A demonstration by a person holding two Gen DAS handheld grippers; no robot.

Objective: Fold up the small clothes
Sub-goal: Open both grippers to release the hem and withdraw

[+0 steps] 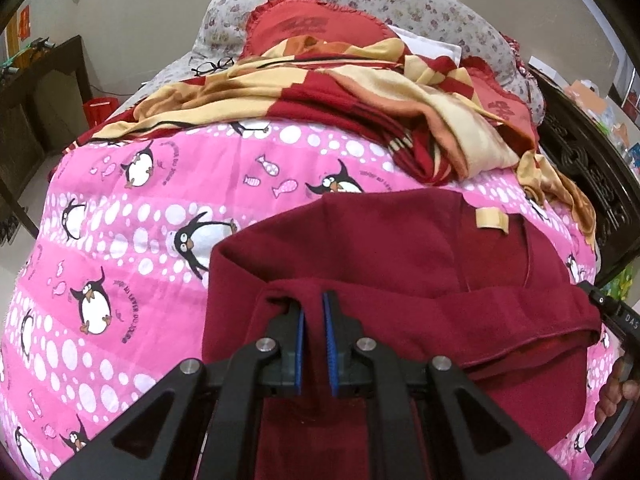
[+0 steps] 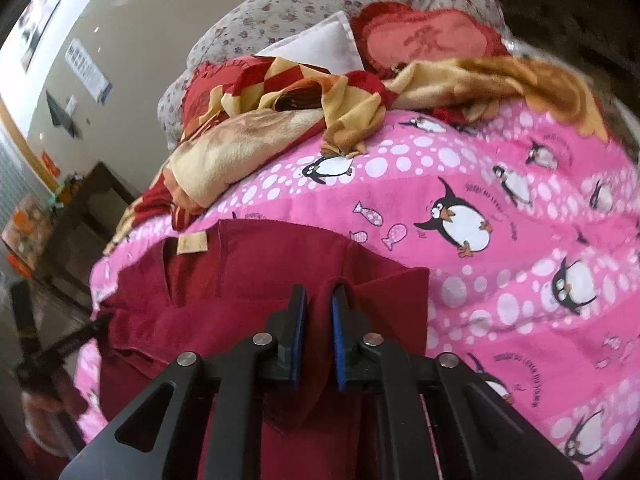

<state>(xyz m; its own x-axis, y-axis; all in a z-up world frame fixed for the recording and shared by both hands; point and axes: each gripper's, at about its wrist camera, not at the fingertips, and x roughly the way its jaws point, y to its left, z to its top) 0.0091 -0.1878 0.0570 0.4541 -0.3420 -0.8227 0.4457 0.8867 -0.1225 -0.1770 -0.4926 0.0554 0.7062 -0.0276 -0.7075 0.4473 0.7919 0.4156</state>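
Note:
A dark red garment (image 1: 400, 248) with a tan neck label (image 1: 491, 218) lies on the pink penguin bedspread (image 1: 132, 240). My left gripper (image 1: 313, 304) is shut on a lifted fold of its near edge, cloth pinched between the blue pads. In the right wrist view the same garment (image 2: 248, 280) shows its label (image 2: 192, 243). My right gripper (image 2: 319, 296) is shut on another part of the lifted edge. The right gripper's body shows at the right edge of the left wrist view (image 1: 616, 320).
A crumpled red and yellow blanket (image 1: 360, 96) lies beyond the garment. Red cushions (image 1: 316, 28), floral pillows (image 1: 420, 0) and eyeglasses (image 1: 212, 66) lie at the bed's far end. A dark carved bedframe (image 1: 592, 176) stands right, a dark cabinet (image 1: 36, 92) left.

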